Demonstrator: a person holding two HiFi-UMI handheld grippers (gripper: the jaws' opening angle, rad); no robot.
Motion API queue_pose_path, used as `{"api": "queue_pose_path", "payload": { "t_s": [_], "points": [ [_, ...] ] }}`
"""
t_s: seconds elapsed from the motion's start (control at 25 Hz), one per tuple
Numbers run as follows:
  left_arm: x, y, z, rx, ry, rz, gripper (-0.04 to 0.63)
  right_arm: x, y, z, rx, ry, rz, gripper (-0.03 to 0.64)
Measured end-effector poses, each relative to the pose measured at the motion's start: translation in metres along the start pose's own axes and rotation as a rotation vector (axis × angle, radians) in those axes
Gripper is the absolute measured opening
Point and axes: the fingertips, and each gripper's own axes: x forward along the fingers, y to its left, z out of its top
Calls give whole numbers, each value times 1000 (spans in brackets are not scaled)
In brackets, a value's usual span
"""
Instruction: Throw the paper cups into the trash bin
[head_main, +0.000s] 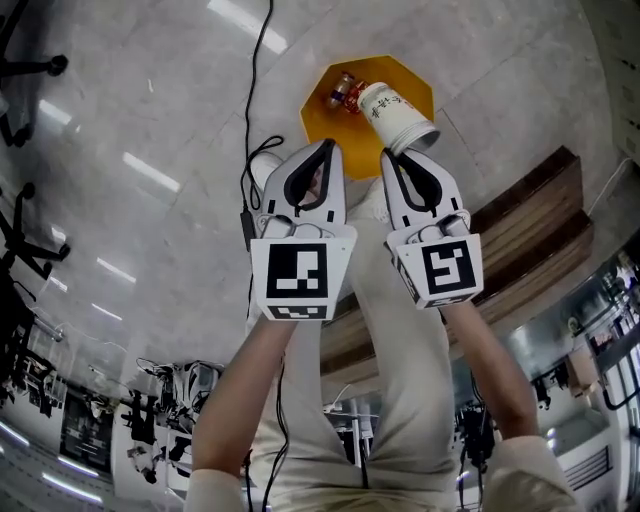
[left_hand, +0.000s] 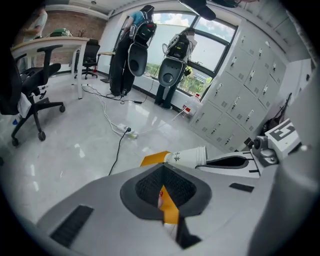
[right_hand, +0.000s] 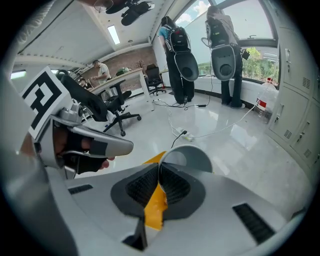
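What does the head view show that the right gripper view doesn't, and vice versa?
Head view only: the trash bin seen from above with rubbish already inside, the paper cup's printed side, a wooden bench, and the person's forearms.
Right gripper view only: the cup's open mouth, its rim pinched between the right gripper's fingers, and an office chair and a desk behind.
Both: the cup held at the orange bin, the left gripper alongside, and a cable on the floor.
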Motion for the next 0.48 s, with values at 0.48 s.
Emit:
{"api": "queue_pose_path", "payload": {
  "t_s": [0.48],
  "points": [
    [51,2,-27,49,30,18,6,38,-26,-45,2,56,39,26]
  ]
}}
